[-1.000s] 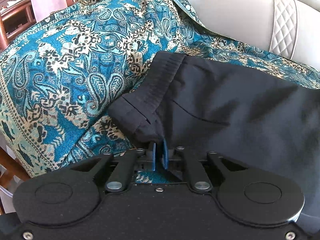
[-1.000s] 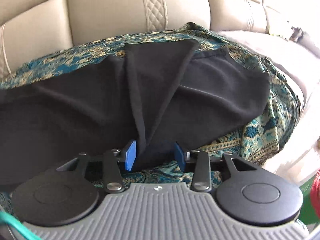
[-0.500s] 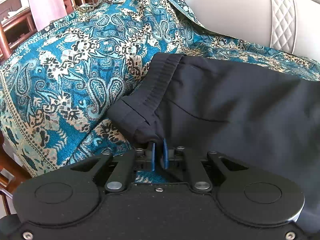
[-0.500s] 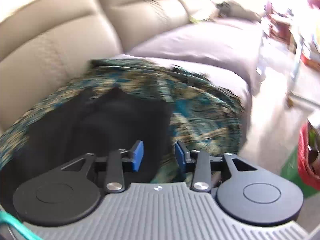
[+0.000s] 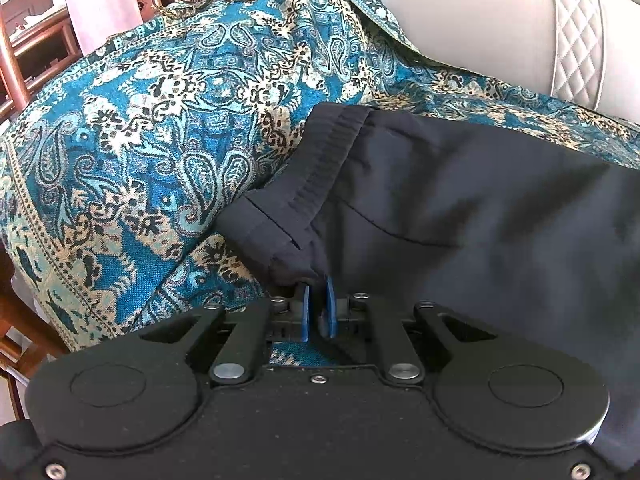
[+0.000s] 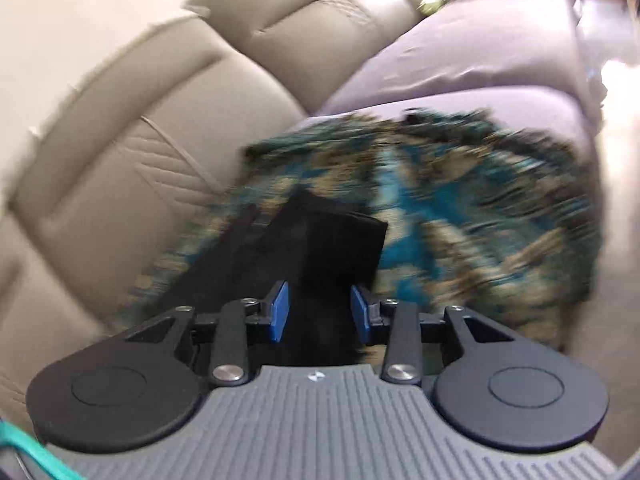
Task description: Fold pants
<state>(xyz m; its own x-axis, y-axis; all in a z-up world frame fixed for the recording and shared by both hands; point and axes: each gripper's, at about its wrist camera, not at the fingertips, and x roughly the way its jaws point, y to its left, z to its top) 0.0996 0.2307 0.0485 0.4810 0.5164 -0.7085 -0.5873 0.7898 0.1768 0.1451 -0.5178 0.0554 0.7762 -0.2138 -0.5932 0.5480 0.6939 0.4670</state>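
Black pants (image 5: 460, 216) lie on a blue paisley throw (image 5: 160, 128) over a sofa. In the left wrist view my left gripper (image 5: 316, 312) is shut on the waistband corner of the pants at the near edge. In the blurred right wrist view my right gripper (image 6: 320, 316) has its blue pads (image 6: 278, 316) apart with the leg end of the pants (image 6: 320, 248) lying between them; the pads do not press the cloth. The pants' leg end shows a squared hem edge over the throw (image 6: 460, 208).
A beige leather sofa back (image 5: 500, 24) rises behind the throw; it also shows in the right wrist view (image 6: 160, 120). A lilac seat cover (image 6: 460, 64) lies to the right. Wooden furniture (image 5: 36, 52) stands at the far left.
My right gripper swung fast to the right along the pants toward the leg end, its view now blurred. My left gripper stayed shut on the waistband and barely moved.
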